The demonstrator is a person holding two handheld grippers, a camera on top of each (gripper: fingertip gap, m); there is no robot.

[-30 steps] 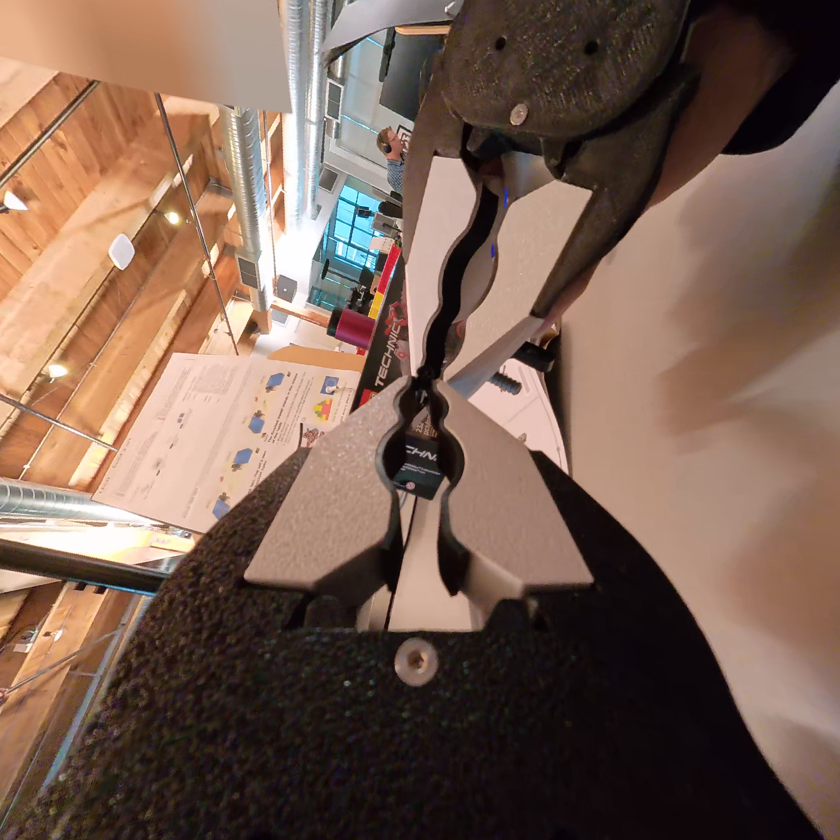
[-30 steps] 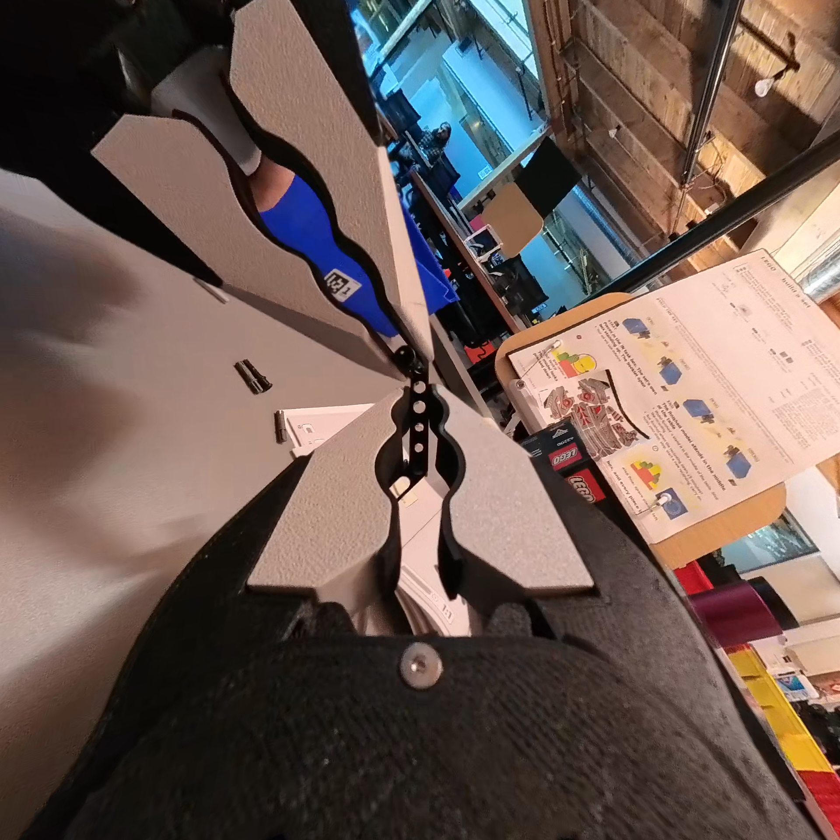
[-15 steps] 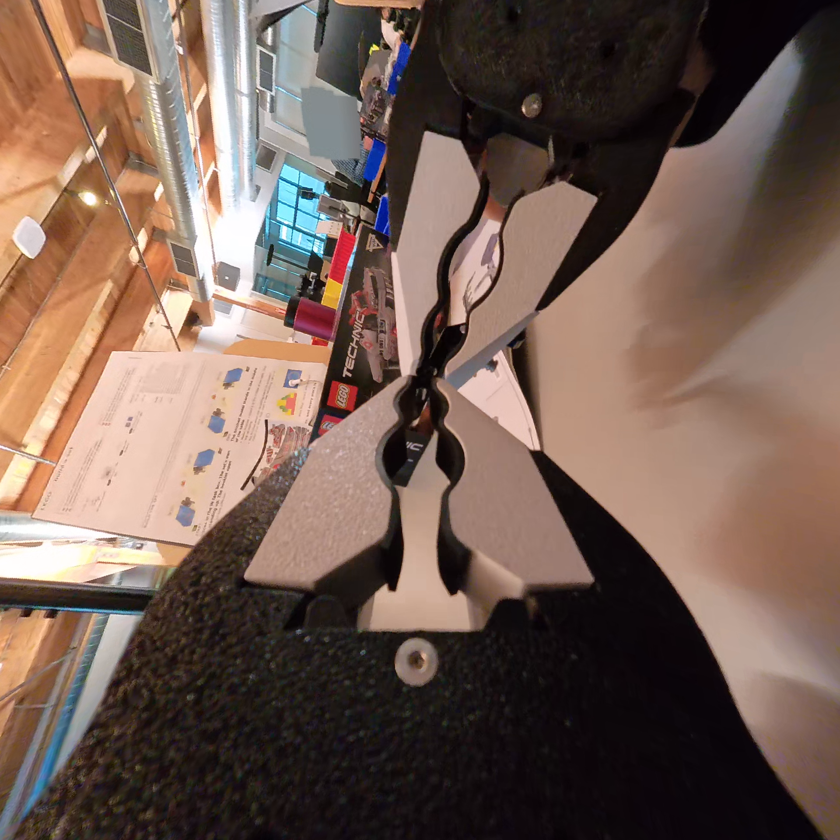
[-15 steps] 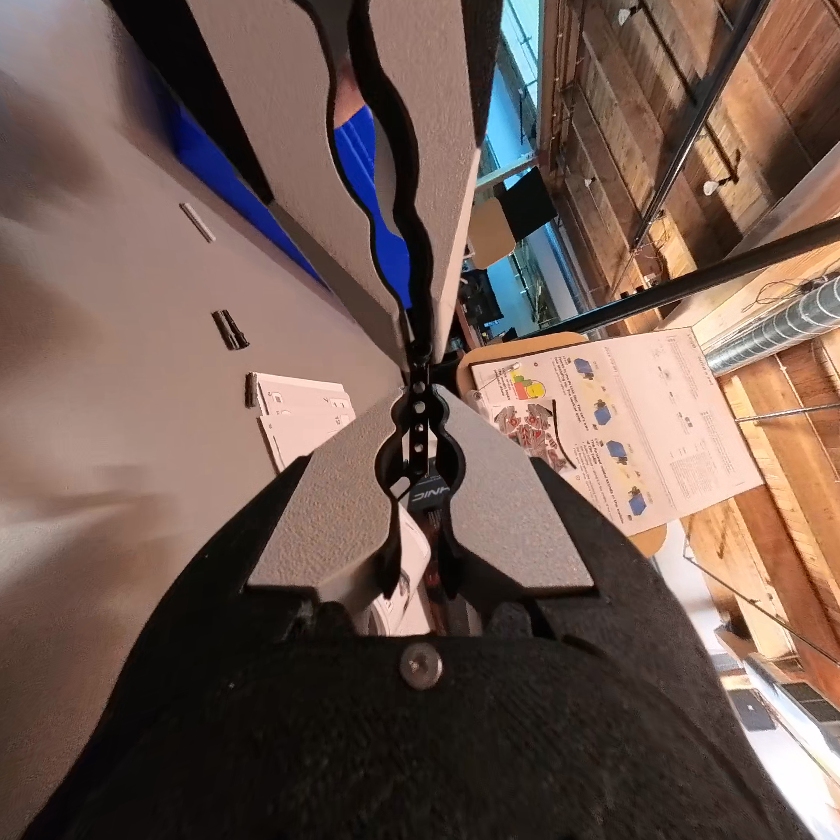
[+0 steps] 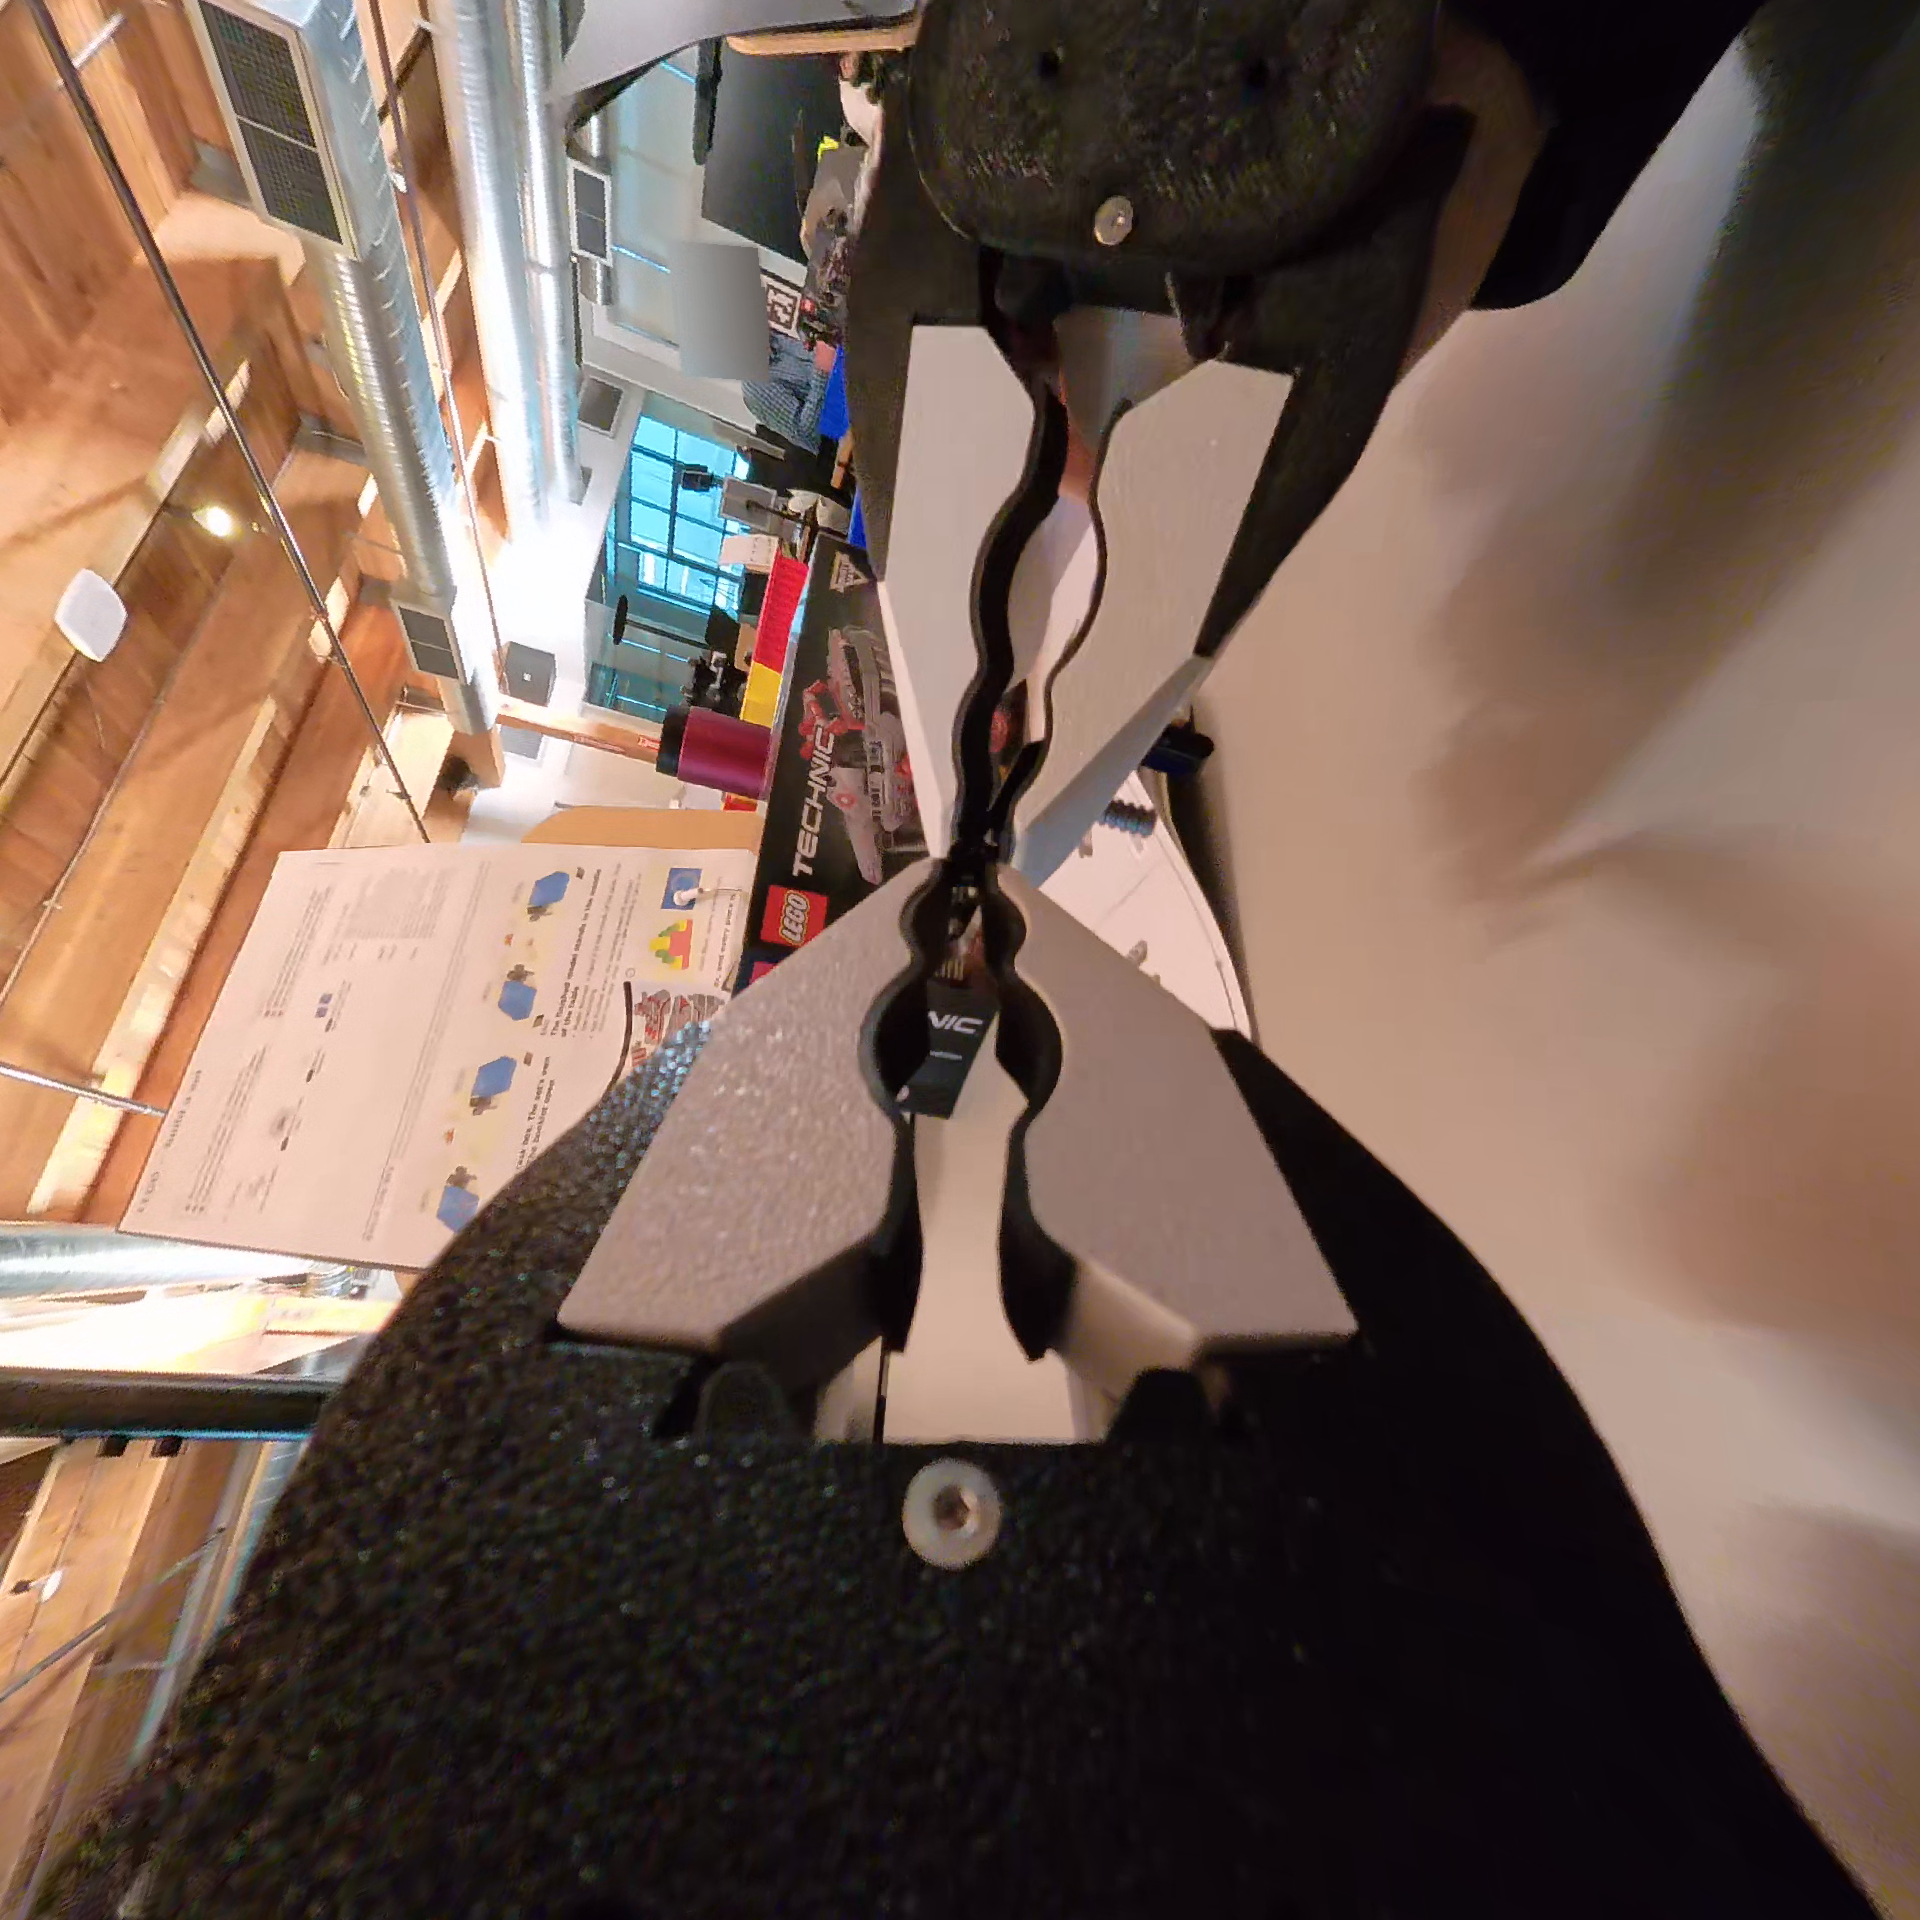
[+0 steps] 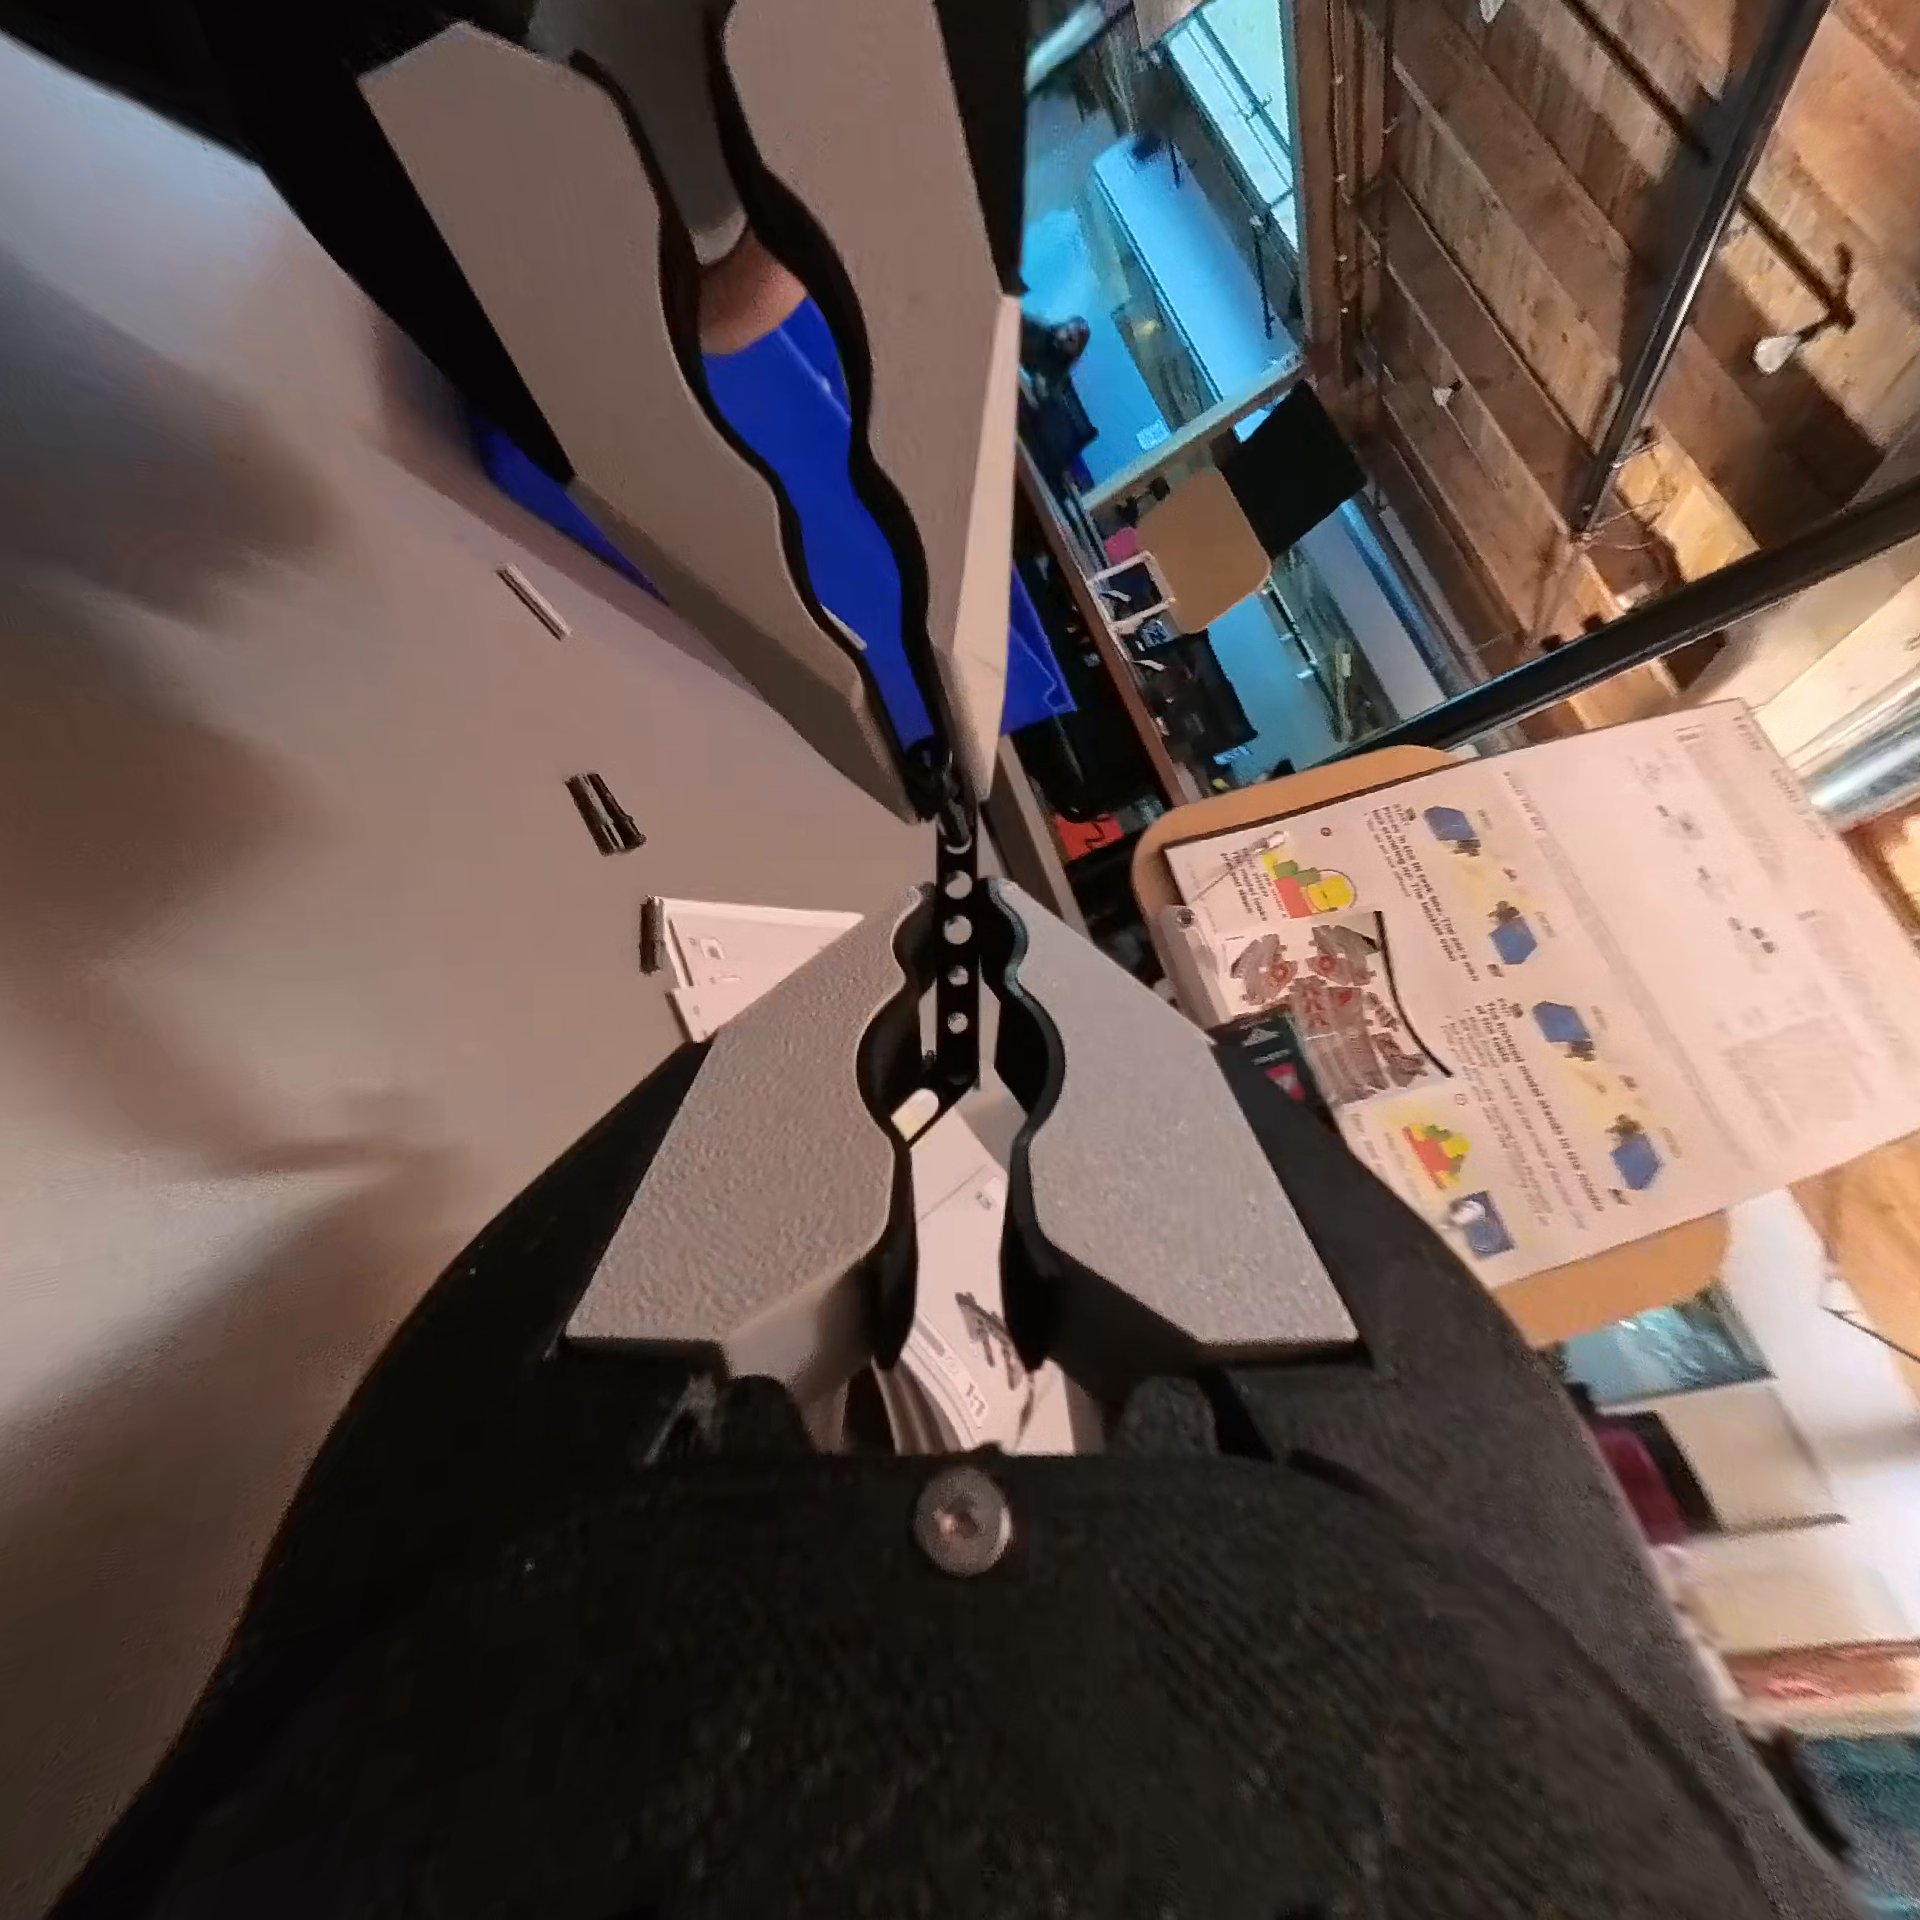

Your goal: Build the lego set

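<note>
Two grippers meet tip to tip at the centre of both frames. My right gripper (image 6: 958,902) has its fingers drawn narrow around a black holed beam (image 6: 957,971), which runs lengthwise between them and pokes out past the tips. My left gripper (image 6: 940,792) comes down from the top of the right wrist view, its fingers pinched close on a small black piece right at the beam's far end; I cannot tell what that piece is. In the left wrist view my left gripper (image 5: 961,883) sits at centre, its tips almost touching, with the right gripper (image 5: 987,821) reaching down from above. At left of that frame stands an instruction sheet (image 5: 416,1039) and, just beside it, the black lego box (image 5: 831,821). Lower left of centre in the right wrist view, white booklets (image 6: 748,961) lie on the grey table (image 6: 312,935), a small black pin (image 6: 605,814) near them.
</note>
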